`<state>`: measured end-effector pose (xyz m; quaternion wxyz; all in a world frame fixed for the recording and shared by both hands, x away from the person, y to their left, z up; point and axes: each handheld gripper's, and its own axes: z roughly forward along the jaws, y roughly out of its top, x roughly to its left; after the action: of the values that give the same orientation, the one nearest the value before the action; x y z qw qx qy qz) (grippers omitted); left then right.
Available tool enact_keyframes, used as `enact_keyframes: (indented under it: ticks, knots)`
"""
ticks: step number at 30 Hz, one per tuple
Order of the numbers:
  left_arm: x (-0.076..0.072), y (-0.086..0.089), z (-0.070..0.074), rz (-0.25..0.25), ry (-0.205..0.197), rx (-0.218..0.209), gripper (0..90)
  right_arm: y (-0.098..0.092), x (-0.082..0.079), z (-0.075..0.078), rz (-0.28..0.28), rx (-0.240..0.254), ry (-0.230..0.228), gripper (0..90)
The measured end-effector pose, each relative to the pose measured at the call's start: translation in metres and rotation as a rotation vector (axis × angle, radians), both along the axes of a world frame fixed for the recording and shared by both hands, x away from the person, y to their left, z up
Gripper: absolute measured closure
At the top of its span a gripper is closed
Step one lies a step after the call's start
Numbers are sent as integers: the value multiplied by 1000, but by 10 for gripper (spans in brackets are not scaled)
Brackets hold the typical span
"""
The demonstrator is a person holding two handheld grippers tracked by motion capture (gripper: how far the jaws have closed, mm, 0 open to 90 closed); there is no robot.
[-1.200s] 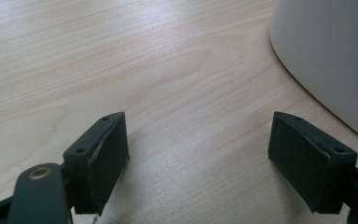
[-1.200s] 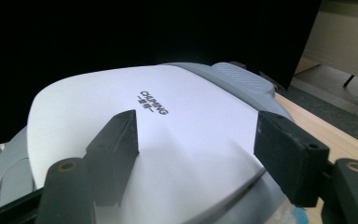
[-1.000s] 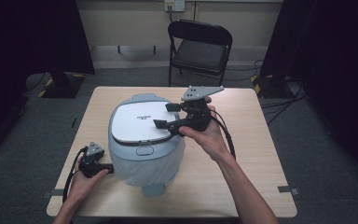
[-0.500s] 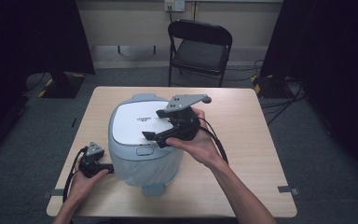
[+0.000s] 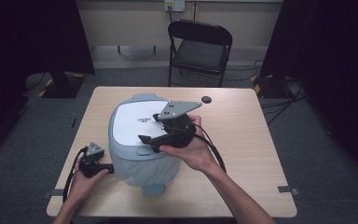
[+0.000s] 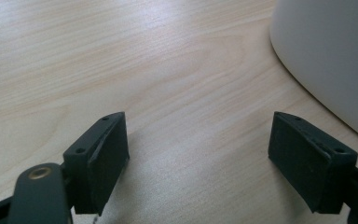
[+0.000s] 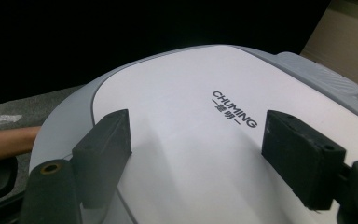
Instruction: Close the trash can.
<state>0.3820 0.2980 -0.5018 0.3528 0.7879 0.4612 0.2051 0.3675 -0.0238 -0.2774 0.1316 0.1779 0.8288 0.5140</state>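
Right gripper (image 5: 145, 139) spread wide, gripping nothing, rice cooker (image 5: 140, 140) lid just beneath both jaws. Left gripper (image 5: 108, 169) likewise spread, cooker wall beside one jaw. Risk: pressing off-centre, missing the latch, tipping the cooker.

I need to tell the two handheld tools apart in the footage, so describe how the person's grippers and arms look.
Both are black two-jaw tools. The right gripper carries a grey three-cornered plate with small holes on top, and a black cable loops from it. The left gripper bears a smaller grey plate and its own black cable. Up close, the pads are blocky, and a brass-coloured eyelet sits in the jaw arm. The forearms are bare, without sleeves.
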Motion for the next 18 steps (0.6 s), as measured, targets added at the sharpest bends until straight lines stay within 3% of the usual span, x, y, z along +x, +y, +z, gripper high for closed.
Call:
enact_keyframes:
  ticks: [6, 12, 18]
  knots:
    - [0, 0, 0, 0, 0, 0, 195, -2, 5, -4, 0, 52, -3, 229]
    - [0, 0, 0, -1, 0, -1, 195, -5, 13, 0, 20, 109, 41, 243]
    - [0, 0, 0, 0, 0, 0, 195, -20, 19, 7, -27, 123, 43, 235]
